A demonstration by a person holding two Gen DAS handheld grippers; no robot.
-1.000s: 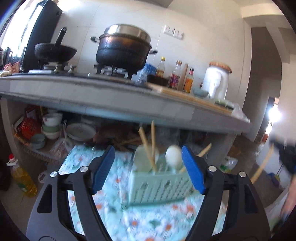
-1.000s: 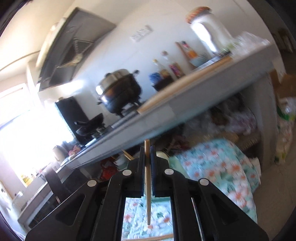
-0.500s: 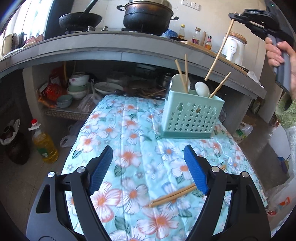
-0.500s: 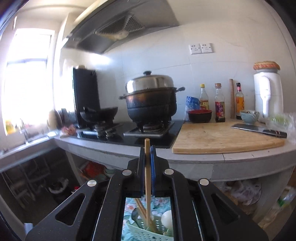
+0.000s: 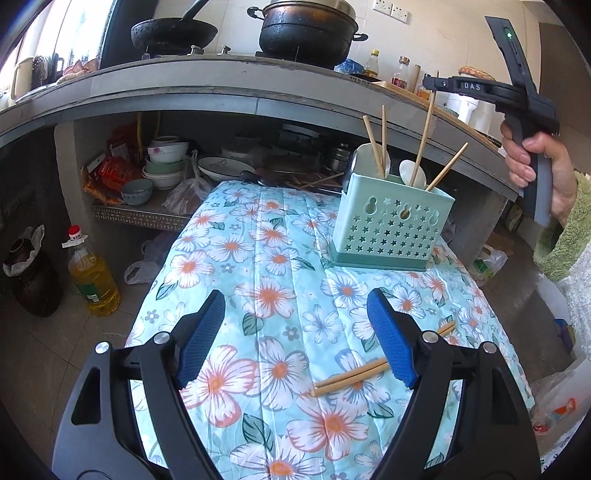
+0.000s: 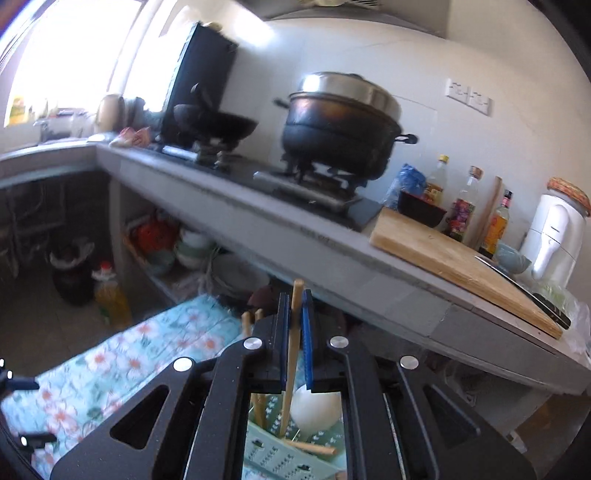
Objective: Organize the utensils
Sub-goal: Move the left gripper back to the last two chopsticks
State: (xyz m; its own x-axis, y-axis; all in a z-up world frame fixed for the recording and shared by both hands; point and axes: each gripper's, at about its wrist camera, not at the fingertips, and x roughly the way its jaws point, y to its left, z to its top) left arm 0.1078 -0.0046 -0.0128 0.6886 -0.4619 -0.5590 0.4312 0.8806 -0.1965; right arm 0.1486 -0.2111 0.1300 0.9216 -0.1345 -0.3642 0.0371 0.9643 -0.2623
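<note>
A mint green utensil holder point(image 5: 391, 218) stands on the floral cloth point(image 5: 258, 258) and holds several chopsticks and a white spoon point(image 5: 408, 171). My right gripper point(image 6: 294, 314) is shut on a wooden chopstick point(image 6: 291, 354), whose lower end dips into the holder point(image 6: 291, 454). It shows in the left wrist view point(image 5: 432, 84) above the holder, gripping the chopstick point(image 5: 424, 136). My left gripper point(image 5: 295, 339) is open and empty, low over the cloth. Two loose chopsticks point(image 5: 354, 376) lie on the cloth by its right finger.
A grey counter point(image 5: 221, 85) runs behind the table with a wok point(image 5: 173, 33), a pot point(image 5: 306, 33), bottles and a cutting board point(image 6: 454, 254). Bowls and plates sit on the shelf below point(image 5: 162, 162). An oil bottle point(image 5: 92, 273) stands on the floor left.
My right gripper has lowered the chopstick so its tip now enters the holder. My left gripper has pulled back and tilted down a little further over the cloth.
</note>
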